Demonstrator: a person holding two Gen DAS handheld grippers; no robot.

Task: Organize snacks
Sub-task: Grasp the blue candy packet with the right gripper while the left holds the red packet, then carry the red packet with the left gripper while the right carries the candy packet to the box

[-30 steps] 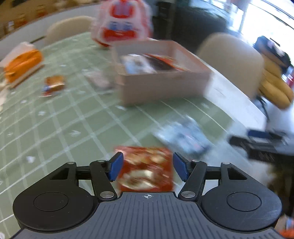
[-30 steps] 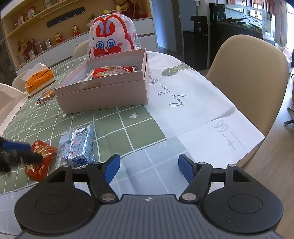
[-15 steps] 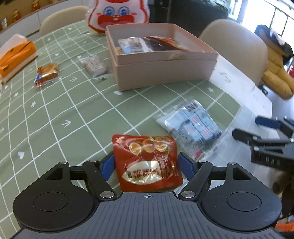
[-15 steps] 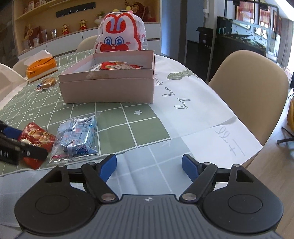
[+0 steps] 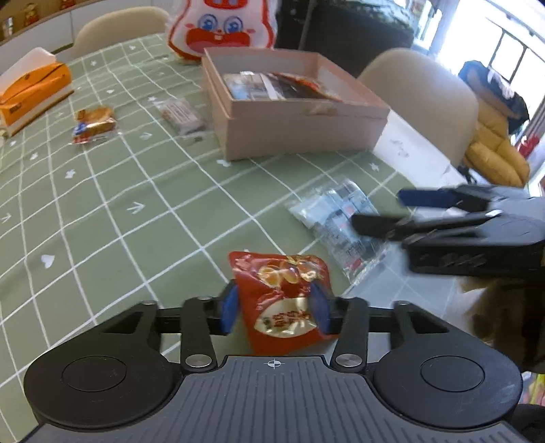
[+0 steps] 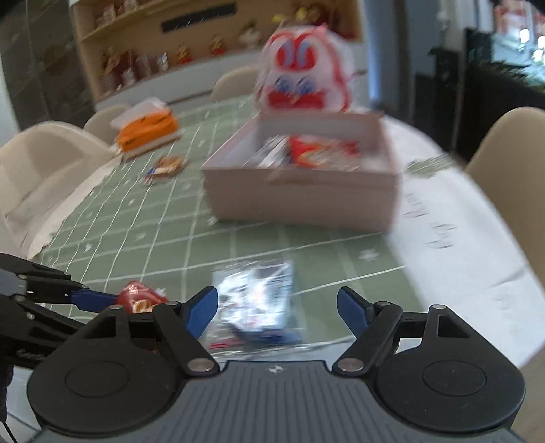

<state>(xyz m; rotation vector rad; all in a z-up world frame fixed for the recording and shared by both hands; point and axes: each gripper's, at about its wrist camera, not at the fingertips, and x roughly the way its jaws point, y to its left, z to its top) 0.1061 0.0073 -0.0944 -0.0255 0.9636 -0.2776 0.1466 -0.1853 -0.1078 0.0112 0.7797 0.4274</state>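
Red packet (image 5: 283, 300): one, on the green checked cloth (image 5: 102, 218) near the table edge, creased between the blue pads.
Left gripper (image 5: 275, 308): jaws have just been closing; now clamped on the red packet, which lay flat between wide-open jaws half a second ago.
Clear pack (image 5: 340, 221): one, just right of the red packet, flat on the cloth.
Right gripper (image 6: 276, 308): jaws apart, nothing held; it hovers over the clear pack (image 6: 259, 306), closer than before.
Box (image 5: 293, 112): one, open, several snacks inside, well beyond both packs.
Loose snacks beside box: two, a brown one (image 5: 93, 124) and a pale one (image 5: 180, 114).
Tissue box (image 5: 32, 90): one, orange, far left.
Rabbit bag (image 5: 221, 25): one, behind the box.
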